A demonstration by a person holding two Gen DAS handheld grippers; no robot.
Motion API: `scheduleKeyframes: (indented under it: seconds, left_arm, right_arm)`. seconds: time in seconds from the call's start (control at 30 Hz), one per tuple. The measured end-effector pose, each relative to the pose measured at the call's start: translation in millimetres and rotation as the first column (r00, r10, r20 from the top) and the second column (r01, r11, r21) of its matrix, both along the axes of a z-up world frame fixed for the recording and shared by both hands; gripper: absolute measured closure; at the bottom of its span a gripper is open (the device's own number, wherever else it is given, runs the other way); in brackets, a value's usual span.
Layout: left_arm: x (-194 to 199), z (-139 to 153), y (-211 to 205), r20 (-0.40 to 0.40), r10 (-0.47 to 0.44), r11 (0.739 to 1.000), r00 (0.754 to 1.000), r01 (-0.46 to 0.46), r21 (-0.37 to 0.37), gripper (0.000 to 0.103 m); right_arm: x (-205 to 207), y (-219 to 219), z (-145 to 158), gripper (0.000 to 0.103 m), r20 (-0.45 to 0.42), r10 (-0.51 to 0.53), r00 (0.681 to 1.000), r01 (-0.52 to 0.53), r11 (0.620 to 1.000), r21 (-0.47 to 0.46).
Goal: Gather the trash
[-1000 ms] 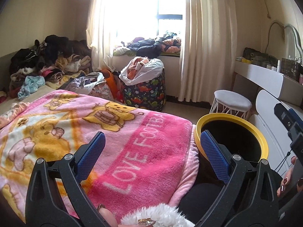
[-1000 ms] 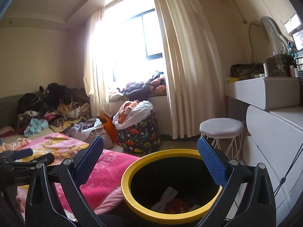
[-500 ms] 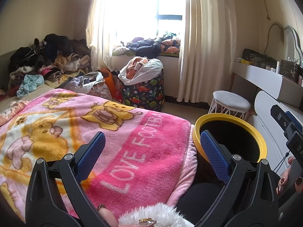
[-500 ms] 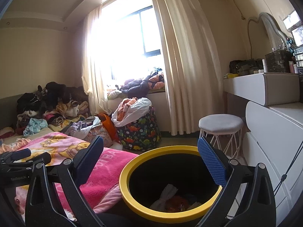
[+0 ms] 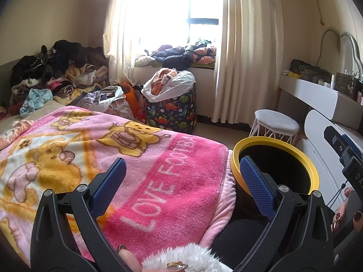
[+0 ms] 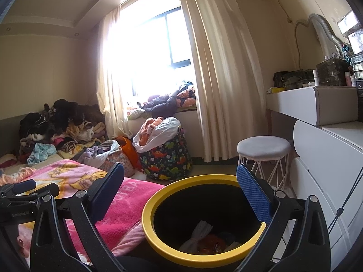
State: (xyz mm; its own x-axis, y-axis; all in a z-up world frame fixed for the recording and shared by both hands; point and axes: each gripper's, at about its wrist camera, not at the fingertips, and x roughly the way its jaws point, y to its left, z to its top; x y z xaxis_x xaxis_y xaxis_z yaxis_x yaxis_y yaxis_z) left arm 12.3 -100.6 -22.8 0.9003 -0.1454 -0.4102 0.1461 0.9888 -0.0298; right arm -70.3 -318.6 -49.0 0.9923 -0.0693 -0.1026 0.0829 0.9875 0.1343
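A black trash bin with a yellow rim [image 6: 163, 244] stands by the bed's corner; the left wrist view shows the same bin [image 5: 310, 170] at the right. Inside lie a white crumpled tissue [image 6: 199, 232] and an orange wrapper [image 6: 211, 243]. My right gripper [image 6: 180, 184] hangs open above the bin's mouth, with nothing between its blue pads. My left gripper [image 5: 181, 176] is open too, empty, over the pink blanket [image 5: 127, 163] just left of the bin. A hand with dark nails [image 5: 347, 217] holds the other tool at the right edge.
A white stool [image 6: 264, 147] and a white dresser [image 6: 329, 149] stand right of the bin. A dinosaur-print basket [image 6: 168, 158] full of clothes sits by the curtain. Piled clothes [image 5: 56, 72] cover the bed's far end and the window sill.
Both views have drifted slightly; the bin and blanket sit a little lower and leftward in frame. Both grippers stay open and empty.
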Motion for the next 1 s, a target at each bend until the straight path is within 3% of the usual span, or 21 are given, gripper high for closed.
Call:
scheduleKeyframes:
  seconds: [1.0]
  left_arm:
    - [0.1, -0.6, 0.5, 0.003, 0.003, 1.0, 1.0, -0.003, -0.003, 0.011]
  right_arm:
    - [-0.2, 0.3, -1.0, 0.006, -0.007, 0.001, 1.0, -0.001, 1.0, 0.002]
